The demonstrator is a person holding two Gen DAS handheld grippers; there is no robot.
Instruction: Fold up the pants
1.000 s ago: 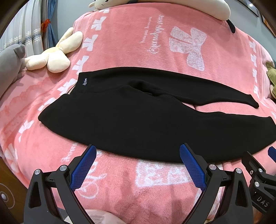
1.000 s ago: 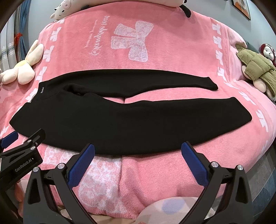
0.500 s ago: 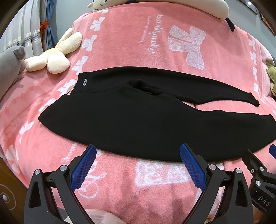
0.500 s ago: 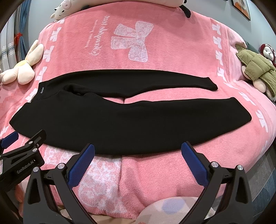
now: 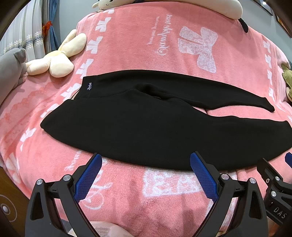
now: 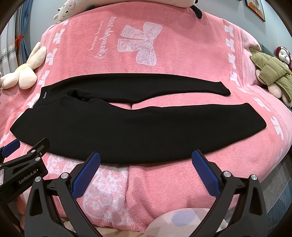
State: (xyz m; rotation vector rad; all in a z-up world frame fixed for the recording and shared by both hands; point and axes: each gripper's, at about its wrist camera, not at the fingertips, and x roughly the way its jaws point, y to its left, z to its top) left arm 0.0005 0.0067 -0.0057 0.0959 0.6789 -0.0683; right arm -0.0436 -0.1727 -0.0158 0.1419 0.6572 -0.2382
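Observation:
Black pants [image 5: 146, 125] lie spread flat across a pink blanket [image 5: 164, 196], waistband to the left, both legs running right. The far leg [image 6: 164, 89] is narrower and ends short of the near leg's cuff [image 6: 255, 120]. My left gripper [image 5: 145, 164] stands open just short of the near hem, empty. My right gripper [image 6: 146, 161] is open too, its blue pads [image 6: 85, 175] at the near edge of the near leg. Each gripper shows at the edge of the other's view.
A cream plush toy [image 5: 56, 58] lies at the far left of the bed. A doll in an olive jacket [image 6: 272, 71] sits at the right edge. A long white plush [image 5: 200, 5] lies along the back. Floor [image 6: 281, 196] shows beyond the bed's right side.

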